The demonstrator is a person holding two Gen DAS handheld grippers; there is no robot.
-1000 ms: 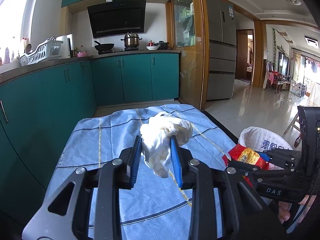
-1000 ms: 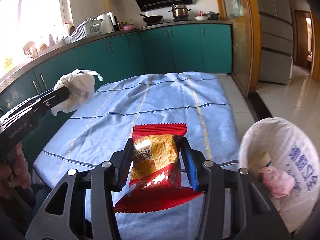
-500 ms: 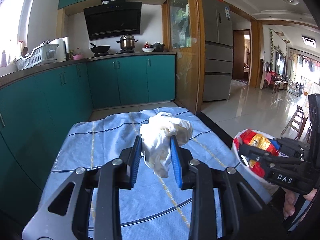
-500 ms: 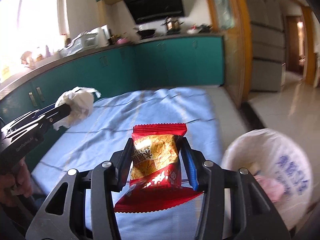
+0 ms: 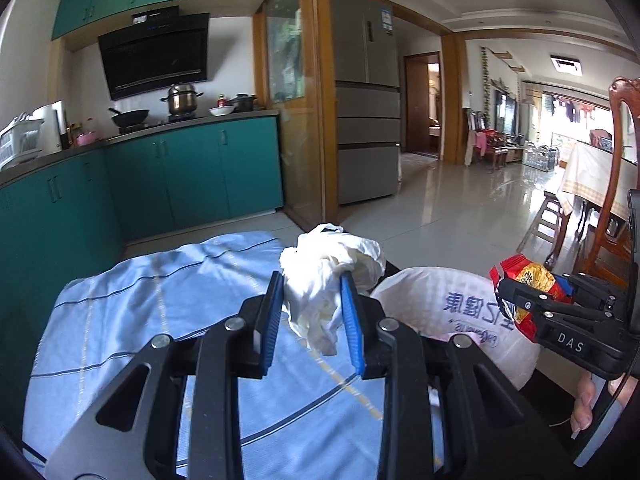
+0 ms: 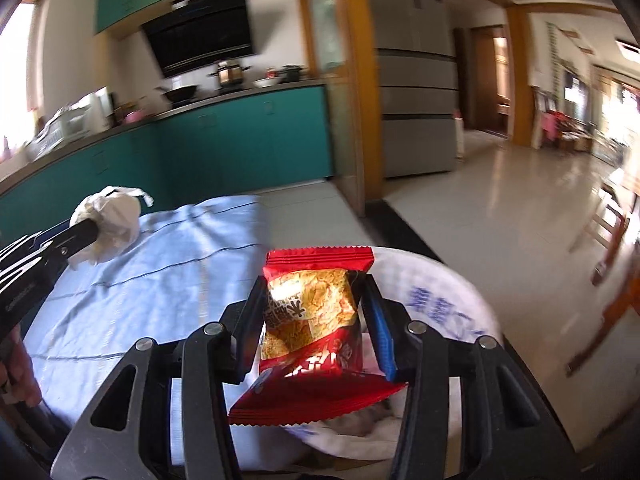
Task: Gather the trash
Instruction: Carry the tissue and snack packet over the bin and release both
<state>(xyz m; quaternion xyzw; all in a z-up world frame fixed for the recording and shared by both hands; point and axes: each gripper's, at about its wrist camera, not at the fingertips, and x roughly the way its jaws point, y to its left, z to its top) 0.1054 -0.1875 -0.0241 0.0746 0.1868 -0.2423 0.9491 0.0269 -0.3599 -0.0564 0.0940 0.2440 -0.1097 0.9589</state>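
My left gripper (image 5: 312,312) is shut on a crumpled white tissue wad (image 5: 324,280), held above the table's blue cloth (image 5: 140,320) near its right edge. My right gripper (image 6: 316,316) is shut on a red snack packet (image 6: 310,320) and holds it over the open mouth of a white trash bag (image 6: 448,304) with blue print. In the left wrist view the bag (image 5: 452,312) sits just right of the tissue, with the right gripper (image 5: 532,300) and the snack packet (image 5: 524,276) above its far side. The tissue also shows in the right wrist view (image 6: 110,220).
Teal kitchen cabinets (image 5: 192,176) run along the left and back, with pots on the counter. A grey fridge (image 5: 368,120) stands behind a wooden partition. A wooden chair (image 5: 616,184) stands at the right. Tiled floor (image 5: 460,204) stretches beyond the table.
Both grippers have swung right with their loads. The snack packet now hangs over the bag's mouth, and the tissue has come near the table's right edge beside the bag.
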